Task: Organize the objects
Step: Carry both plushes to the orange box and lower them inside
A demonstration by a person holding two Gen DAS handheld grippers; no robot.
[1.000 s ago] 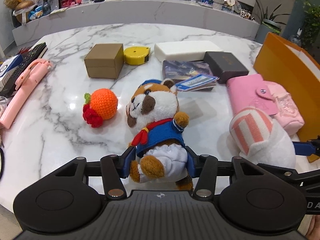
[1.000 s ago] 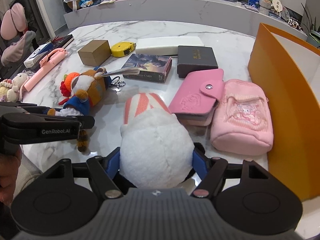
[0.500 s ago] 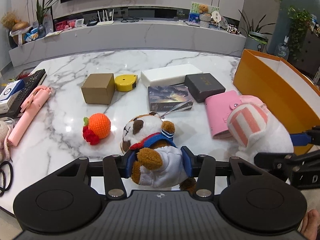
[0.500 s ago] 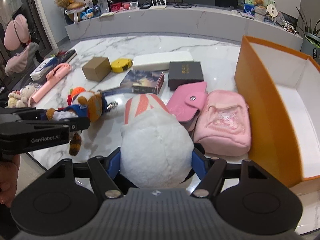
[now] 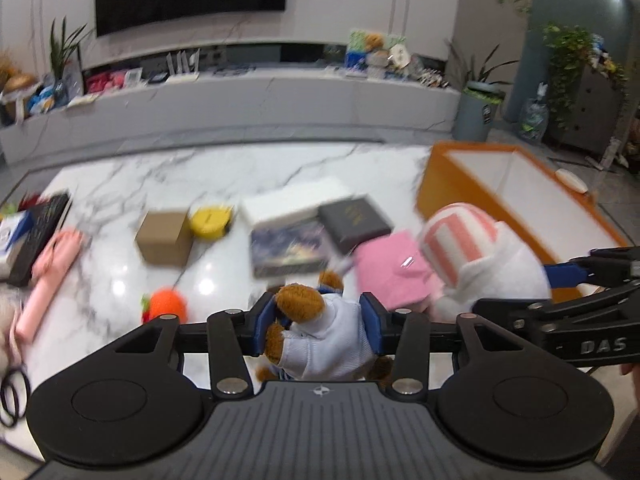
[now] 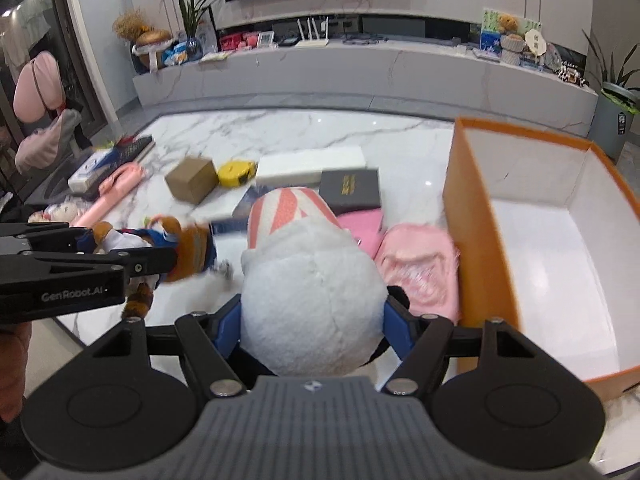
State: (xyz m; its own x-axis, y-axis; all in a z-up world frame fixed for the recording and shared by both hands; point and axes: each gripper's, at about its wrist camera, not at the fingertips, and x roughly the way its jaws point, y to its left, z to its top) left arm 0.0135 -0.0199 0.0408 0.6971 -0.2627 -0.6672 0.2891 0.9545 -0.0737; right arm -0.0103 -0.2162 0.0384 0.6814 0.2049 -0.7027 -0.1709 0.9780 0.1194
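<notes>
My left gripper (image 5: 318, 326) is shut on a brown plush animal in a blue and white outfit (image 5: 320, 340), held well above the marble table (image 5: 168, 176); it also shows in the right wrist view (image 6: 160, 248). My right gripper (image 6: 312, 320) is shut on a white plush with a pink-striped hat (image 6: 308, 280), seen at the right in the left wrist view (image 5: 480, 260). An open orange box with a white inside (image 6: 560, 240) stands to the right (image 5: 452, 196).
On the table lie a cardboard box (image 5: 164, 238), a yellow tape measure (image 5: 210, 220), a white slab (image 5: 296, 202), a dark book (image 5: 288, 248), a black case (image 5: 354, 222), a pink wallet (image 5: 392, 272), a pink pouch (image 6: 420, 264), an orange knitted toy (image 5: 168, 306) and a pink stick (image 5: 48, 276).
Both grippers have risen with their plush toys, so the table looks farther below. The orange box's inside has come more into view on the right.
</notes>
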